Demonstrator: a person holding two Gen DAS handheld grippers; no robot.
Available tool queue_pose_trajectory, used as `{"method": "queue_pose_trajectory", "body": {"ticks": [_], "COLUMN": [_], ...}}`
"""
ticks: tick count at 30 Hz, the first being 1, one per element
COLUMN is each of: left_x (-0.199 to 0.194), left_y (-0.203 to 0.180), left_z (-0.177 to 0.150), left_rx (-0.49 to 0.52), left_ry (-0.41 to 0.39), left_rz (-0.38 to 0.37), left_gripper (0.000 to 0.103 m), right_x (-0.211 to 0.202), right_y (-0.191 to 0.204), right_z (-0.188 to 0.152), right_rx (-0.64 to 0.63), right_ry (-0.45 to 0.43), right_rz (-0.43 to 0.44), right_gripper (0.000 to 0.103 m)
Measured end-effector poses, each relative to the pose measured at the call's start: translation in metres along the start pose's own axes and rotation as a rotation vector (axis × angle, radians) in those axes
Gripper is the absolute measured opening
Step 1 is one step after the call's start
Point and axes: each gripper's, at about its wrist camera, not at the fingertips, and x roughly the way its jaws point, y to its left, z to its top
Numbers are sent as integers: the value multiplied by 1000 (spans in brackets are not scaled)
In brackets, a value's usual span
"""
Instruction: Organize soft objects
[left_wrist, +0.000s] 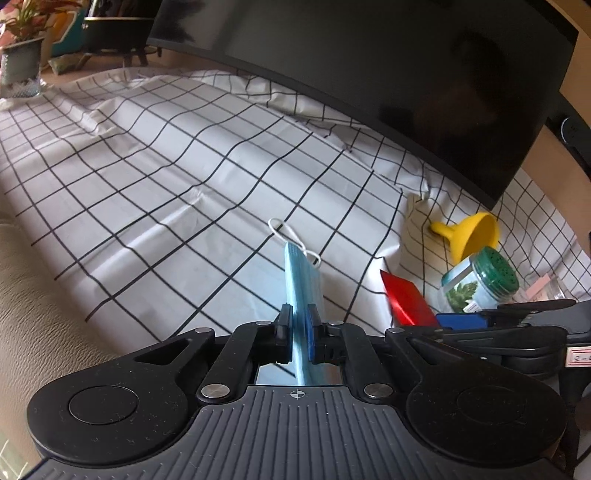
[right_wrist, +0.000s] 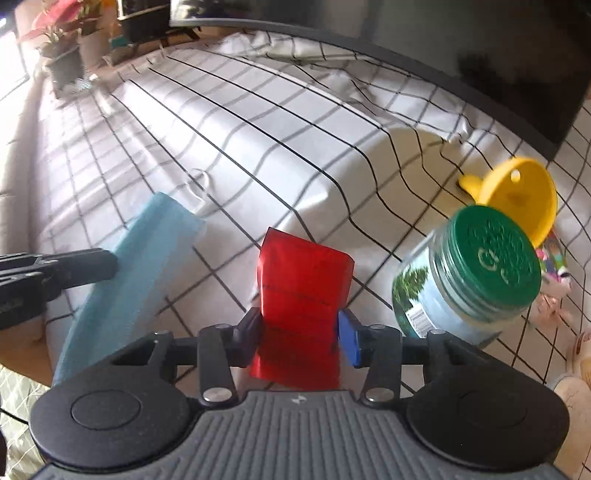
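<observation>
A: Quick status. Left gripper (left_wrist: 299, 325)?

B: Clamped tight on the pale blue pleated face mask (left_wrist: 301, 284), held on edge with its white ear loops hanging off the far end. The mask is lifted off the white grid-checked tablecloth (left_wrist: 166, 177), not lying on it.

A: Right gripper (right_wrist: 299, 332)?

B: Closed on the glossy red foil pouch (right_wrist: 301, 295). The pads press both sides of it, and the pouch stands upright between them, clear of the cloth as far as I can tell. In the right wrist view the mask and the left tool's black fingers sit just to the left of it.

A: So both soft items are picked up. Placed anywhere?

B: No. No bin, tray or pile for them shows in either view, so I can't say where they go. I'd judge pickup done for these two, sorting not yet done.

A: What else is on the table?

B: A clear jar with a green perforated lid (right_wrist: 469, 280) and a yellow plastic funnel (right_wrist: 517, 195), both near the pouch on the right, both hard, so probably not part of this. Some small colourful bits lie at the far right edge, too blurred to name.

A: Remaining work?

B: Carry and set down both items. Whether more soft things wait, can't tell.
</observation>
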Motion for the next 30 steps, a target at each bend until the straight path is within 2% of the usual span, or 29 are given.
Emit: {"method": "queue_pose_trajectory", "body": {"ticks": [6,9,11,14,16,19,22,24,25,29,30], "left_x": [-11,-14,-11,-1,6,6,6,7,8,7,5], "left_y": [-8,-11,-10,-3,-5,-13,-20,-23,-24,-31,-34], "left_z": [6,9,8,0,-4,-8,-7,-6,-7,-6,-6], "left_rx": [17,25,8,-91,-104,-66,-34,-22,-17,20,41], "left_ry": [-24,-26,12,104,150,148,148,154,158,152,141], "left_rz": [-2,29,68,72,100,127,142,147,150,160,158], "left_gripper": [9,9,9,9,9,11,12,12,12,12,12], "right_x": [-28,-42,-46,-46,-40,-27,-12,-12,-12,-7,-5], "right_y": [-4,-4,-6,-6,-5,-3,-6,-9,-10,-22,-28], "right_z": [12,15,12,-3,-14,-30,-40,-44,-44,-49,-51], "right_rx": [-4,-22,-28,-52,-77,-119,-110,-92,-89,-48,-23], "right_ry": [-53,-79,-83,-74,-61,-57,-19,-41,-45,-77,-84], "right_rz": [50,67,66,53,29,-9,-20,-16,-18,-30,-23], "right_gripper": [44,44,44,45,45,45,45,47,51,82,85]}}
